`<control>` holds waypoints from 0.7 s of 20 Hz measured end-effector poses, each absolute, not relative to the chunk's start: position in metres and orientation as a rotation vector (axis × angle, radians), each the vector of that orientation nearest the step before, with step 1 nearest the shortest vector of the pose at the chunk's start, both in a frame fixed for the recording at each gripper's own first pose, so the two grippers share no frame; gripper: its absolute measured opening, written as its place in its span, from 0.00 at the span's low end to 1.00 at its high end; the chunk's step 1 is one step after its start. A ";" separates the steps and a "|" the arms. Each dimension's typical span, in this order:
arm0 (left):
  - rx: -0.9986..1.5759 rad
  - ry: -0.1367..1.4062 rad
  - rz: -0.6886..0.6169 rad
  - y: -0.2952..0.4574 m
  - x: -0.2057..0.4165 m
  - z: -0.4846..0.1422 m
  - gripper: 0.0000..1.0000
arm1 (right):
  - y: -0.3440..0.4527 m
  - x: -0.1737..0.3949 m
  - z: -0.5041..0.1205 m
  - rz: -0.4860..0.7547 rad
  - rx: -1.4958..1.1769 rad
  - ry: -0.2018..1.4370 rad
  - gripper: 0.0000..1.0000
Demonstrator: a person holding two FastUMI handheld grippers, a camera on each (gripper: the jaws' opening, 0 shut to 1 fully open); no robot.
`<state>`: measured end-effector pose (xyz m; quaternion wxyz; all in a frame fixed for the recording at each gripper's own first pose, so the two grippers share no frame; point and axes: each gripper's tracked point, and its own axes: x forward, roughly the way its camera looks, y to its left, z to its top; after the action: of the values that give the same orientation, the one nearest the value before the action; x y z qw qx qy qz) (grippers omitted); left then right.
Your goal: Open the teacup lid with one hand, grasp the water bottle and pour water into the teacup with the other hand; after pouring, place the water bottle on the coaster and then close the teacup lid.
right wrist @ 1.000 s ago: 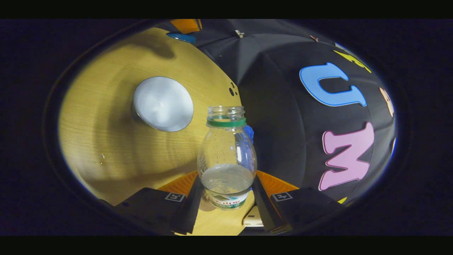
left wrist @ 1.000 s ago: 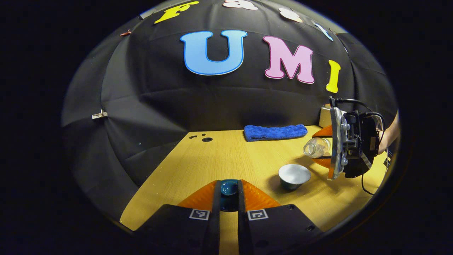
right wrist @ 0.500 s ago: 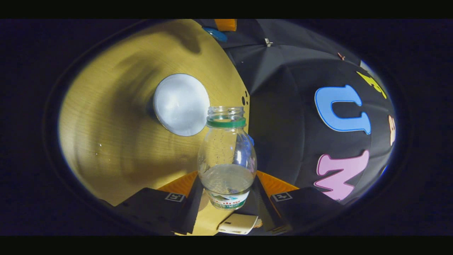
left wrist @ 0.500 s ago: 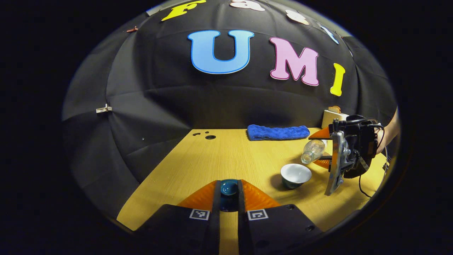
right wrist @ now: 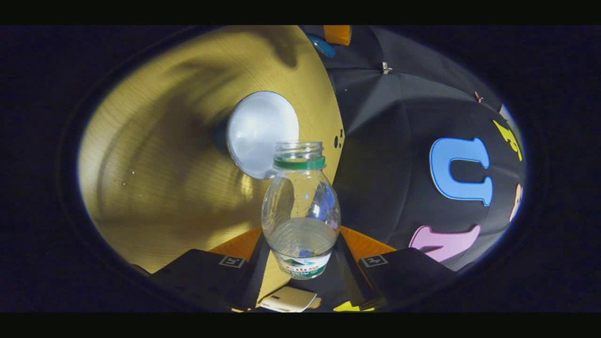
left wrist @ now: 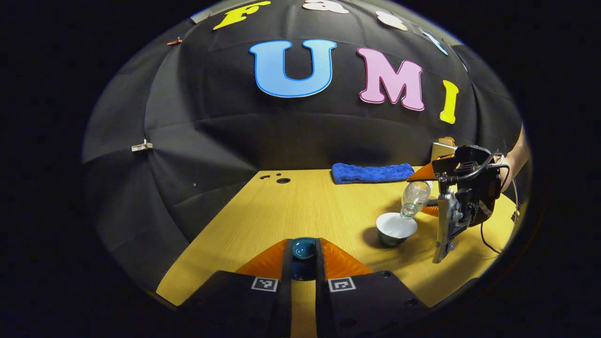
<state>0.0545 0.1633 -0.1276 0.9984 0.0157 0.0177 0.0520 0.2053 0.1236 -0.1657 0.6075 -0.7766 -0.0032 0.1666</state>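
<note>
My right gripper (right wrist: 300,251) was pinching the clear plastic water bottle with the green neck ring (right wrist: 300,206) low on its body, one finger against each side. In the left gripper view that bottle (left wrist: 414,198) was tipped steeply, its long axis running from about one o'clock down to seven, mouth lowest and sitting right at the rim of the dark, white-lined round teacup (left wrist: 396,228). From the right gripper view, the cup (right wrist: 262,134) lay at about eleven o'clock from the bottle mouth, its edge overlapped by the neck. I could not make out a stream, so I judged the pour to be just at its start. I reckoned what mattered next was keeping the mouth over the cup's opening while tilting further along the same axis.

My left gripper (left wrist: 304,256) was closed on the dark teal knob of the teacup lid (left wrist: 304,249), held over the light wooden bench (left wrist: 300,206), well apart from the cup at roughly two o'clock. The folded blue cloth (left wrist: 371,172) lay at the far edge.
</note>
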 end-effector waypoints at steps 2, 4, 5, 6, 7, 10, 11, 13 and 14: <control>0.014 0.031 0.112 0.165 0.053 -0.125 0.24 | 0.125 0.208 -0.162 0.389 -1.824 -0.019 0.70; 0.010 0.030 0.116 0.167 0.051 -0.125 0.21 | 0.126 0.211 -0.161 0.400 -1.844 -0.023 0.74; 0.011 0.029 0.119 0.168 0.051 -0.126 0.24 | 0.127 0.214 -0.159 0.405 -1.860 -0.034 0.74; 0.010 0.032 0.120 0.169 0.050 -0.126 0.28 | 0.128 0.215 -0.157 0.407 -1.878 -0.044 0.74; 0.008 0.032 0.122 0.170 0.049 -0.127 0.24 | 0.130 0.215 -0.156 0.411 -1.890 -0.047 0.74; 0.002 0.034 0.129 0.173 0.048 -0.128 0.24 | 0.130 0.218 -0.154 0.418 -1.916 -0.053 0.74; 0.001 0.035 0.130 0.173 0.047 -0.128 0.28 | 0.130 0.219 -0.153 0.422 -1.921 -0.053 0.74; 0.003 0.038 0.130 0.174 0.045 -0.129 0.24 | 0.130 0.219 -0.153 0.427 -1.929 -0.044 0.74; 0.005 0.039 0.129 0.174 0.045 -0.129 0.24 | 0.130 0.219 -0.152 0.432 -1.932 -0.044 0.74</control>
<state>0.0454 0.1739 -0.1292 0.9977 0.0023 0.0196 0.0646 0.2193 0.1299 -0.1517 0.5487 -0.8156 -0.0184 0.1826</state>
